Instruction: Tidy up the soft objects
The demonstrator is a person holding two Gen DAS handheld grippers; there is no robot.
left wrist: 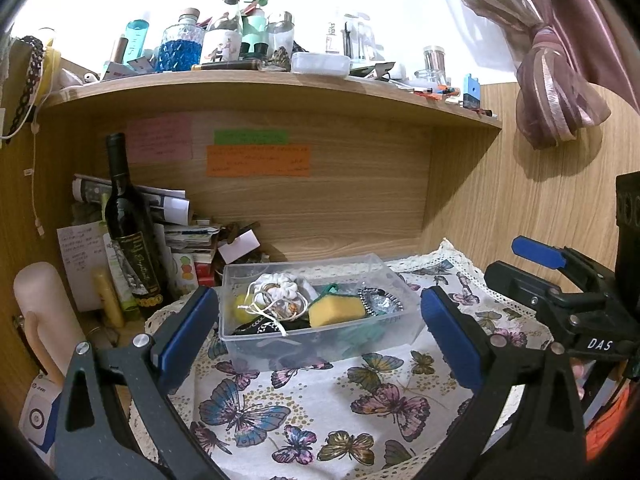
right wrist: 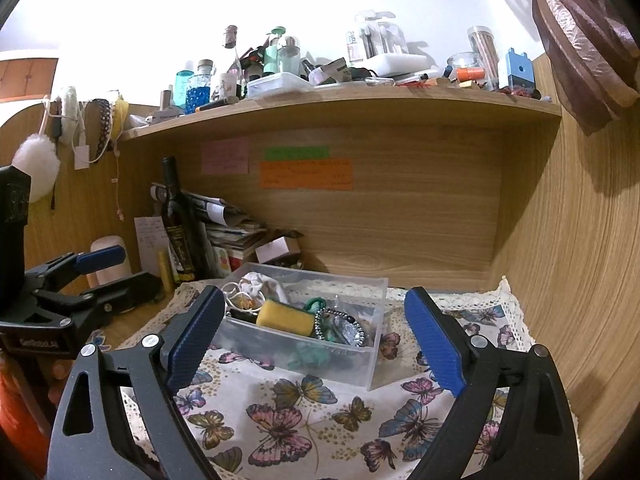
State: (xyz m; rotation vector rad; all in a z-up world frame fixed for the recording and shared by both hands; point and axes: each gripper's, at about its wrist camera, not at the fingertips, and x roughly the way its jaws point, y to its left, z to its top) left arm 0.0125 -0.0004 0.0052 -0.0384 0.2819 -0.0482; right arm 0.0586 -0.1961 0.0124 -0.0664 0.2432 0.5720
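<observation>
A clear plastic box stands on a butterfly-print cloth. It holds a yellow sponge, a white drawstring pouch, a silver beaded piece, a teal soft item and dark fabric. My left gripper is open and empty, just in front of the box. My right gripper is open and empty, also in front of the box. Each gripper shows in the other's view, the right one and the left one.
A dark wine bottle and stacked papers stand at the back left. A pale cylinder stands at the left. A cluttered shelf runs overhead. A wooden wall closes the right side.
</observation>
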